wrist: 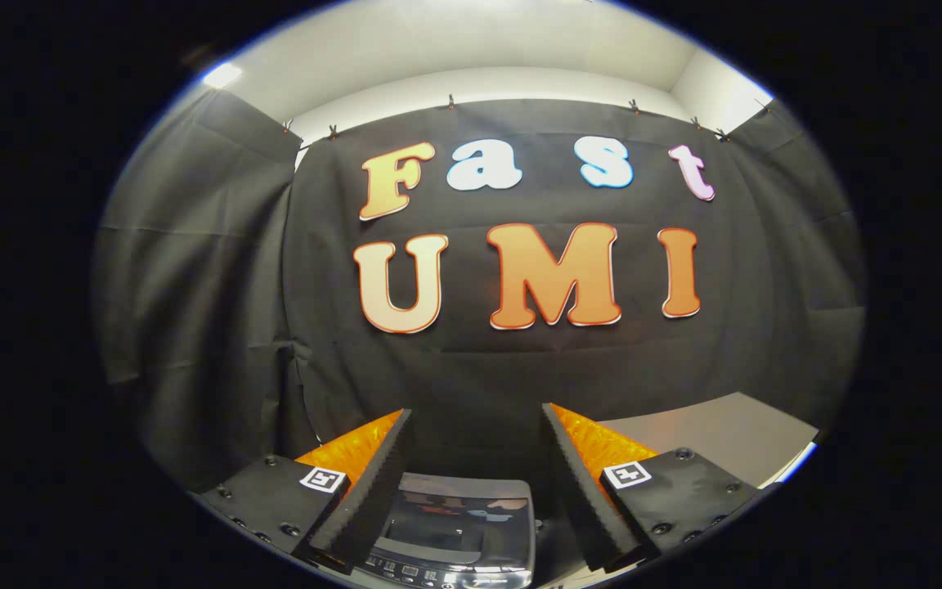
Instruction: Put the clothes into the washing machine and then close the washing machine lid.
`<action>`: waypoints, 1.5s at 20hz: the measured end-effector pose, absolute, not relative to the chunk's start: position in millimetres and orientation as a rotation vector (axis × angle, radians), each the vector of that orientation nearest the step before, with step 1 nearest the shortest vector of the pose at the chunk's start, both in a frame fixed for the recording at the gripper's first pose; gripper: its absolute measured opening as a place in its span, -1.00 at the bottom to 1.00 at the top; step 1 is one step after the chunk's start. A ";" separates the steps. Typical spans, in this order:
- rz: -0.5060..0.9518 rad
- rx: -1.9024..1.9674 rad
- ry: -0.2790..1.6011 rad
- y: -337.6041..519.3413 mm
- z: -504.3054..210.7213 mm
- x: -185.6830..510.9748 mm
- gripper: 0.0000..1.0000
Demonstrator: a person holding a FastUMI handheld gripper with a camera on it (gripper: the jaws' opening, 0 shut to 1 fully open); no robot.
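Jaws [477, 458]: spread wide apart with nothing between them, raised above the machine and aimed at the back wall.
Fingers [373, 483]: one on each side of the machine's top, touching nothing.
Washing machine [455, 532]: small top-loader, low and between the two fingers, just below their tips; seen from above and slightly behind.
Lid [446, 515]: dark and glossy, lying flat over the tub, so the tub's contents cannot be made out; it reflects the wall.
Control panel [438, 573]: a strip of small buttons along the near edge of the machine.
Counter [724, 433]: a pale grey surface to the right, beyond the right finger.
Booth wall [520, 368]: black cloth hanging behind the machine, clipped along its top.
Side curtain [193, 286]: black cloth on the left.
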State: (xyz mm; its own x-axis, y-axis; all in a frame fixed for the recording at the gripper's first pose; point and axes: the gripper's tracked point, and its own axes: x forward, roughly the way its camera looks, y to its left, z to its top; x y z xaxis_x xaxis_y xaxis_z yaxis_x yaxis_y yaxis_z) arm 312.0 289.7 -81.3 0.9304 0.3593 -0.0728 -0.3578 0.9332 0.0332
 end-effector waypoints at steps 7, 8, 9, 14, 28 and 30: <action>0.271 -0.022 0.011 162.8 -20.9 244.9 0.98; 0.256 -0.029 0.008 144.0 -17.6 235.9 0.98; 0.244 -0.036 0.005 126.3 -15.1 226.9 0.98; 0.188 -0.041 -0.010 46.0 -11.0 190.0 0.97; 0.119 -0.044 -0.009 -39.9 -16.9 154.5 0.97; 0.119 -0.054 0.010 -38.2 -19.3 151.5 0.97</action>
